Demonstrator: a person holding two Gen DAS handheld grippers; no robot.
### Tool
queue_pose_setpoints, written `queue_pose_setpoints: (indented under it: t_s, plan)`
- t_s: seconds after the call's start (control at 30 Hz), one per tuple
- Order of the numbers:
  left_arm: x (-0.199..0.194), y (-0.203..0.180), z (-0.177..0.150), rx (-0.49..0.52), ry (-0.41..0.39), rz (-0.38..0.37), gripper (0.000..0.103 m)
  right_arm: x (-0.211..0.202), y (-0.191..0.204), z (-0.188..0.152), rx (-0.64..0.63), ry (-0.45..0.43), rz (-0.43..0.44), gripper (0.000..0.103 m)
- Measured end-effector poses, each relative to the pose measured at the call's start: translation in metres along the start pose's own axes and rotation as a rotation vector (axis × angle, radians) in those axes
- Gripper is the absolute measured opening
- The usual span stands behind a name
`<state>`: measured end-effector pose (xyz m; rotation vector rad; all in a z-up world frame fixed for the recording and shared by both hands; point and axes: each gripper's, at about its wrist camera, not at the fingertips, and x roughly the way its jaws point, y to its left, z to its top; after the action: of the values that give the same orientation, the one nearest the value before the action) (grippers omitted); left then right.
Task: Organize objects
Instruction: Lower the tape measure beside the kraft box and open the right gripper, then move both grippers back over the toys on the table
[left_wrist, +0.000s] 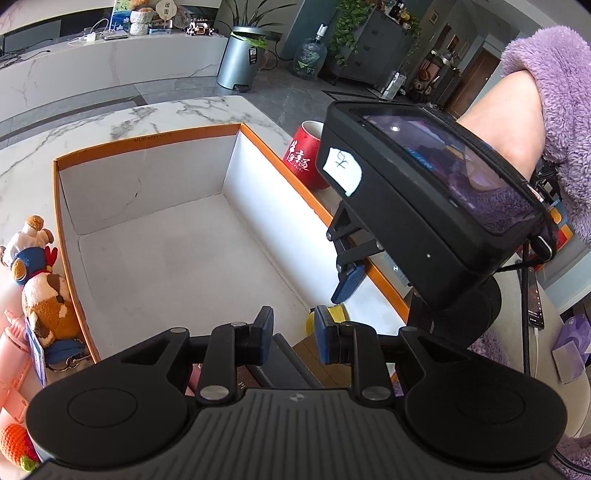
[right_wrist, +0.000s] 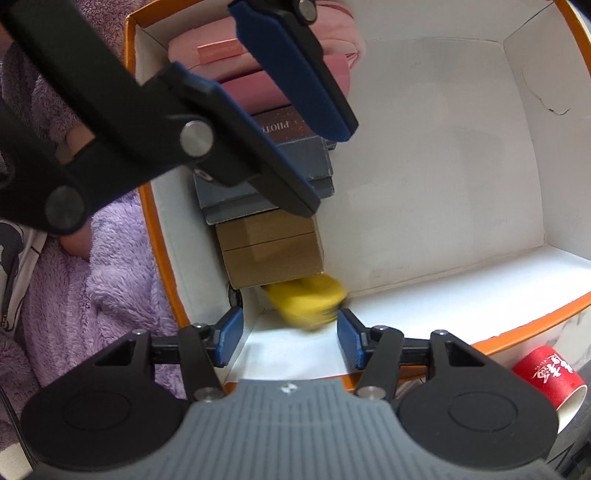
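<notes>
Left wrist: looks down from the near rim into the box (left_wrist: 147, 240), facing the far wall at 12 o'clock; right gripper (left_wrist: 345, 291) close at 3 o'clock.
Right wrist: close above a box corner (right_wrist: 443, 184), facing down; left gripper (right_wrist: 295, 122) crosses at 11 o'clock.
Shared: box, cup (left_wrist: 304, 155) (right_wrist: 550, 380), yellow thing (right_wrist: 306, 295) (left_wrist: 337, 315).

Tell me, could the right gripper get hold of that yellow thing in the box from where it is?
Probably yes. The right gripper is open, and the yellow object lies just ahead between its fingers, in the orange-rimmed box. One end tucks under the brown box, which might snag.
</notes>
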<state>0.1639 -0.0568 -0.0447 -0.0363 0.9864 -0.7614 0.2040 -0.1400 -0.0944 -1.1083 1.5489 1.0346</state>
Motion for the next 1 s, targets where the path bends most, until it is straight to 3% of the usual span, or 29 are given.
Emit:
queue_pose_setpoints:
  t_s: [0.27,0.43,0.47,0.5,0.57,0.8,1.0]
  plan:
    - [0.001,0.002,0.000,-0.011,0.001,0.000,0.028,-0.002,-0.001,-0.007,0.015,-0.011,0.060,0.054]
    - [-0.001,0.003,0.000,-0.013,-0.005,-0.004,0.028,-0.010,-0.007,-0.011,0.038,-0.049,0.038,0.051]
    - [-0.002,0.004,-0.001,-0.014,-0.006,-0.004,0.028,-0.011,-0.008,-0.012,0.049,-0.056,0.031,0.048]
    - [-0.002,0.004,-0.001,-0.015,-0.007,-0.004,0.028,-0.011,-0.009,-0.012,0.052,-0.057,0.019,0.038]
    - [-0.001,0.004,-0.001,-0.020,-0.006,-0.004,0.028,-0.010,-0.009,-0.012,0.049,-0.054,0.000,0.032]
    - [-0.006,0.005,-0.004,-0.019,-0.005,0.004,0.028,-0.015,-0.001,-0.014,0.027,-0.066,0.000,0.031]
    - [-0.029,-0.003,-0.012,0.003,-0.034,0.047,0.028,-0.039,0.016,-0.021,0.028,-0.133,-0.070,0.032]
